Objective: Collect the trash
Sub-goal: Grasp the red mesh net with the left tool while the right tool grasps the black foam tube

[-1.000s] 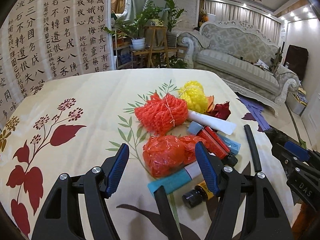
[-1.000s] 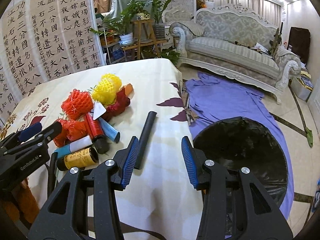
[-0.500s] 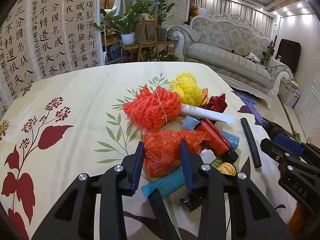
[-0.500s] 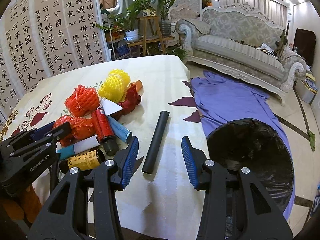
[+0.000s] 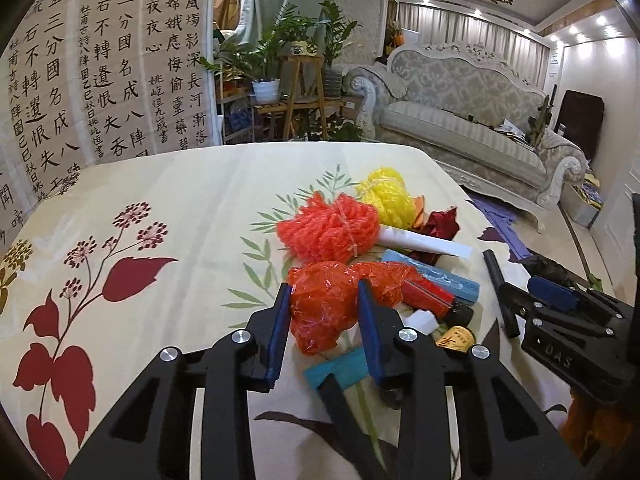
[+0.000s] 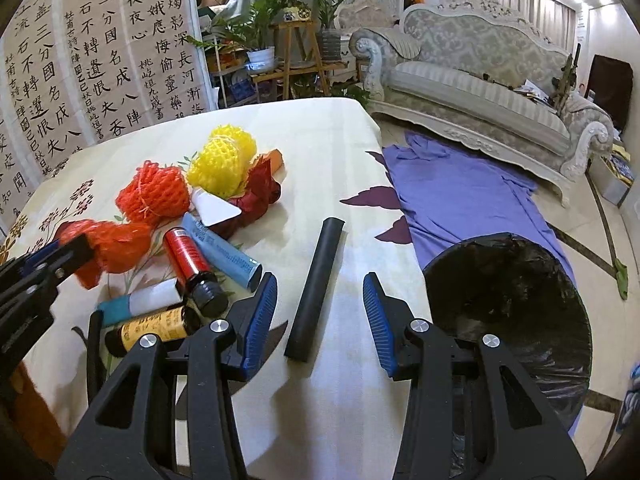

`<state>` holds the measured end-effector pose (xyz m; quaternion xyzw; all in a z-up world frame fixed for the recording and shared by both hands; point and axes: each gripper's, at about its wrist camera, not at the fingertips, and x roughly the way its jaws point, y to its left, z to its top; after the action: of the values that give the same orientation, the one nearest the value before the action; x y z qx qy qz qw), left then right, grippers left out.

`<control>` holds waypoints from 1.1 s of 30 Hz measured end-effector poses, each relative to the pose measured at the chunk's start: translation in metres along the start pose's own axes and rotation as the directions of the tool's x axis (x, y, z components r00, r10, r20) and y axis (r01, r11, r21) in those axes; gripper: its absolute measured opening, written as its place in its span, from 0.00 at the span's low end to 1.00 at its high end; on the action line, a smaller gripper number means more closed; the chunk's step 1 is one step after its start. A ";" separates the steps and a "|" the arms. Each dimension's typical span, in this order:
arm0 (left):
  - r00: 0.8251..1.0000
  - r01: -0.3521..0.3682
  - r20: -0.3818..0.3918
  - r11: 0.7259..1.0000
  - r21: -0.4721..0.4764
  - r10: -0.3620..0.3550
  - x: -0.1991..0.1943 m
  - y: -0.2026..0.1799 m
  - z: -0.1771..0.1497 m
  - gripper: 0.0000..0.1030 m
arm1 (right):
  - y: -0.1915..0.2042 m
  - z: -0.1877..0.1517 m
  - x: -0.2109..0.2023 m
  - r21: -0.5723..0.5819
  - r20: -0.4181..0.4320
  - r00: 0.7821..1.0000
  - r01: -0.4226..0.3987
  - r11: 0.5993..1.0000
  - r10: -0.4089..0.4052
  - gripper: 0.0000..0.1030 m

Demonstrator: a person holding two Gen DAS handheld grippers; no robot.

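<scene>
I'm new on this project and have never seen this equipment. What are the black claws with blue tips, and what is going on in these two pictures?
They are two hand-held grippers, each carrying a wide-angle camera that looks along its own fingers; one picture comes from each. The left gripper is closed around a crumpled orange plastic bag on the flowered tablecloth. The right gripper is open and holds nothing, with a black tube lying between its fingers. Nearby lie an orange foam net, a yellow foam net, a red bottle and a blue tube. A black-lined trash bin stands on the floor beside the table.
</scene>
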<state>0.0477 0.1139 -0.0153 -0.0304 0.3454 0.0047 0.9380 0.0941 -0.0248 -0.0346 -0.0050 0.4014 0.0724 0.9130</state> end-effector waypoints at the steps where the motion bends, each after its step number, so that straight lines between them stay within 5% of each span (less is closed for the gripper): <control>1: 1.000 -0.004 -0.002 1.000 -0.007 0.004 0.001 0.004 0.000 0.32 | 0.001 0.001 0.003 -0.003 -0.005 1.000 0.007 1.000 -0.007 0.42; 5: 1.000 -0.021 -0.008 0.999 -0.026 0.021 0.003 0.013 -0.001 0.32 | 0.002 0.003 0.012 -0.012 -0.034 0.999 0.021 1.000 -0.022 0.39; 12: 0.999 -0.043 -0.004 0.998 -0.042 0.043 0.002 0.022 -0.003 0.32 | 0.005 0.000 0.015 -0.036 -0.061 0.997 0.039 0.999 -0.041 0.13; 24: 1.000 -0.017 0.019 0.999 -0.045 0.018 -0.019 0.008 -0.009 0.32 | -0.007 -0.013 -0.026 -0.015 0.009 1.000 0.019 1.000 -0.019 0.13; 33: 0.996 0.085 0.039 0.996 0.017 -0.085 -0.032 -0.043 -0.011 0.32 | -0.046 -0.028 -0.066 0.045 0.062 0.994 0.083 0.996 -0.085 0.13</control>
<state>0.0171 0.0709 -0.0003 -0.0378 0.3249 -0.0373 0.9442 0.0359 -0.0802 -0.0078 -0.0004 0.3728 0.0257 0.9276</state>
